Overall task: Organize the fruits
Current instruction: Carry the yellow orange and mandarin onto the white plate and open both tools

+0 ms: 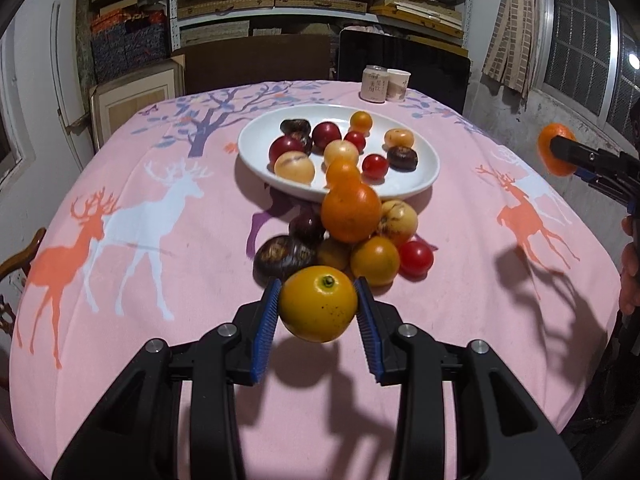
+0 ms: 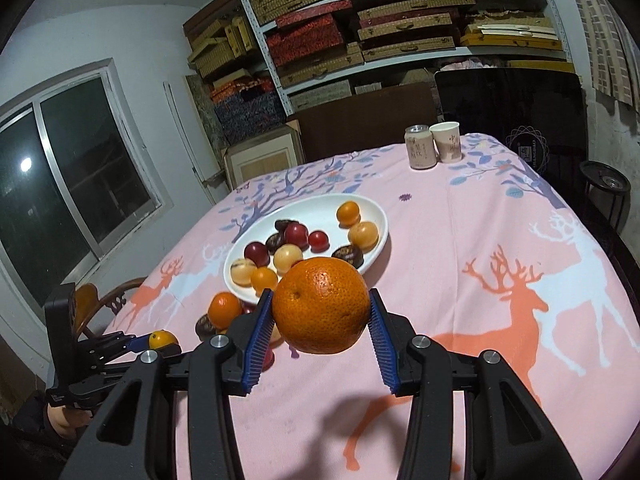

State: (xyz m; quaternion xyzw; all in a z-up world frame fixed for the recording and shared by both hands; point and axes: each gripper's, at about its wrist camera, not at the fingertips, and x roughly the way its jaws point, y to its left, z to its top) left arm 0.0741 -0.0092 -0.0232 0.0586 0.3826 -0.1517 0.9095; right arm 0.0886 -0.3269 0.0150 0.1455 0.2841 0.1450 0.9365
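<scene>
Above tablecloth (image 1: pixel 460 240): both grippers clamp fruit, lifted clear.

A drink can (image 2: pixel 420 148) and paper cup (image 2: pixel 448 142) stand touching on the pink deer-print tablecloth (image 2: pixel 500 240).

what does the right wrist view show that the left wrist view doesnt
Only the right wrist view: a dark sliding window and the big dimpled orange seen whole between the right gripper's blue pads.
Only the left wrist view: a barred window, and the red cherry tomato in the loose pile.
Both: the white oval plate of fruit, and the smooth yellow-orange citrus clamped in the left gripper.
</scene>
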